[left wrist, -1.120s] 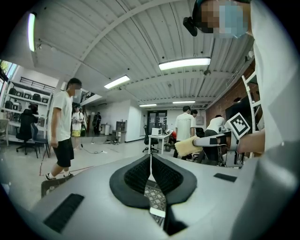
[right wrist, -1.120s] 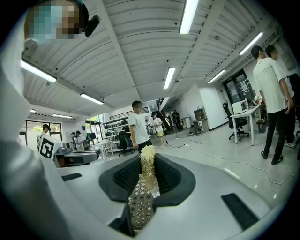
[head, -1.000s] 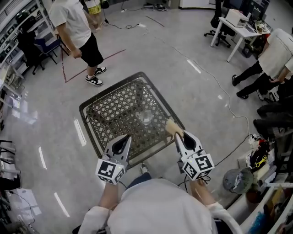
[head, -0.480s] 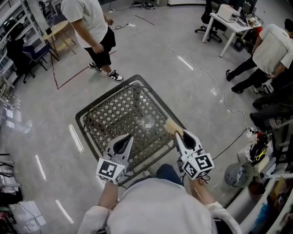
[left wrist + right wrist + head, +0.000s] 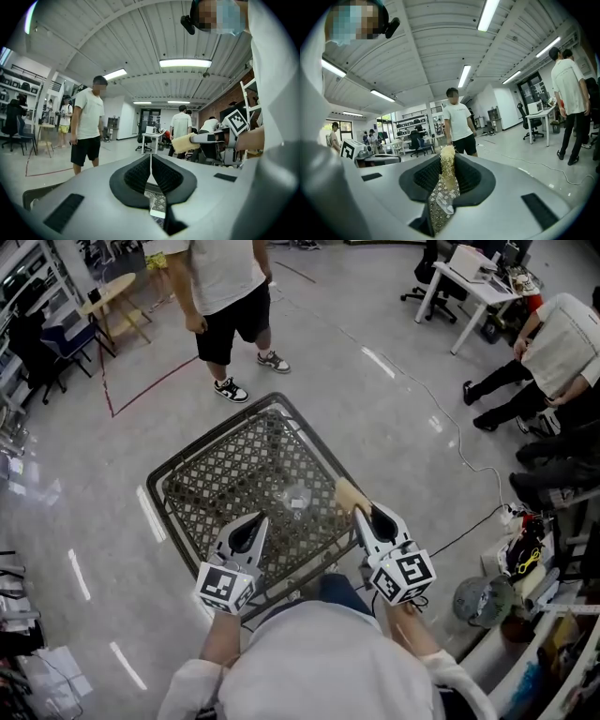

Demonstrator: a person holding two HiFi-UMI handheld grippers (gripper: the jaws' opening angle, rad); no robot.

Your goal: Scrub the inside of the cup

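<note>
Cup (image 5: 298, 495) of clear material is sitting near the middle of a dark metal lattice surface (image 5: 202, 474), apart from both grippers; whether it is upright is hard to tell from above. The person is holding the left gripper (image 5: 260, 518) over the near edge of the surface, its jaws pressed fully together with nothing between them. The right gripper (image 5: 360, 513) is hovering beside it over the near right edge, its jaws clamping a pale yellow sponge (image 5: 348, 493) that is sticking out past the tips. In the right gripper view the fibrous edge of the sponge is showing upright between the black pads, with the lattice and the cup visible below it. Both grippers are pointing roughly level, away from the person. Another person (image 5: 228, 282) in a white shirt and black shorts is standing on the grey floor (image 5: 394, 418) beyond the far side of the surface.
</note>
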